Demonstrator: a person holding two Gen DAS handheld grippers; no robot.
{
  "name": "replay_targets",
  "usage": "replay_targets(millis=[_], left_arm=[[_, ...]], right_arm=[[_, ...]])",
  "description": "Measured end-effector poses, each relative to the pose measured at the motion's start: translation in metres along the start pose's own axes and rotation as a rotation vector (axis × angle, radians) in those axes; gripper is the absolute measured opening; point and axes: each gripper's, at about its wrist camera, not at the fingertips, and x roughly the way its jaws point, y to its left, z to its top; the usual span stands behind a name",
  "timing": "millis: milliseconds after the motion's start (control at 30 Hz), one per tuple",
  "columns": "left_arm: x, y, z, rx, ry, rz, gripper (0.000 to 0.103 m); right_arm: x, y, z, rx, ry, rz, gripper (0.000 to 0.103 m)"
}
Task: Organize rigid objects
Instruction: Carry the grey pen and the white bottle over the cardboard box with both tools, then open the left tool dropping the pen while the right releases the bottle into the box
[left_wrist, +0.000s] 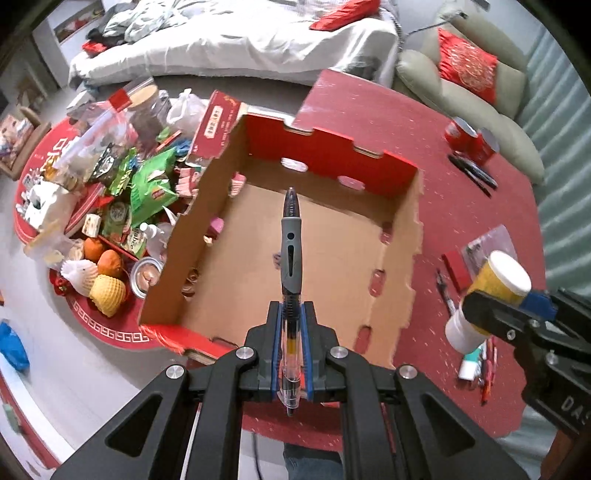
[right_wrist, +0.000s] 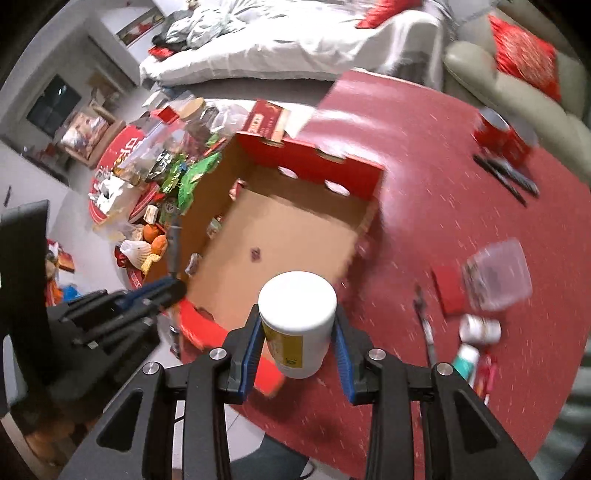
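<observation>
Left gripper (left_wrist: 291, 317) clamped tight on a pen (left_wrist: 290, 258), clear barrel btwn blue pads, grey rubber grip and dark tip pointing to 12 o'clock, up over the cardboard box (left_wrist: 400, 236).

Right gripper (right_wrist: 297, 334) squeezing a bottle (right_wrist: 297, 325): smooth round white cap, yellow label on a cylindrical body, hanging above the box's (right_wrist: 365, 218) near rim at 6 o'clock.

Box: brown corrugated inside, glossy red outside, notched top edges, oval cutouts in walls. Floor bare apart from a small dark speck (right_wrist: 255, 253) near centre; plenty of room inside.

Red speckled tablecloth (left_wrist: 436, 122) under it all. At 3 o'clock: black pens (left_wrist: 472, 173), red cans (left_wrist: 469, 138), clear plastic tub (right_wrist: 498, 275), blurred. At 9 o'clock: crinkly snack packets (left_wrist: 147, 184) heaped right beside box wall.
</observation>
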Motion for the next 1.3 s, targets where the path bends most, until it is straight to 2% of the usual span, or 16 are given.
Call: replay_targets(millis=[200, 467, 900, 1300], left_arm=[[0.023, 0.019, 0.013, -0.064, 0.041, 0.035, 0.010], [0.047, 0.026, 0.027, -0.086, 0.069, 0.024, 0.010], [0.081, 0.025, 0.058, -0.043, 0.106, 0.029, 0.010], [0.113, 0.021, 0.072, -0.035, 0.166, 0.033, 0.010]], right_arm=[[0.024, 0.025, 0.029, -0.058, 0.032, -0.038, 0.037], [0.050, 0.030, 0.047, -0.081, 0.085, -0.103, 0.037], [0.092, 0.021, 0.072, -0.063, 0.152, -0.168, 0.037], [0.124, 0.007, 0.086, -0.019, 0.203, -0.189, 0.037]])
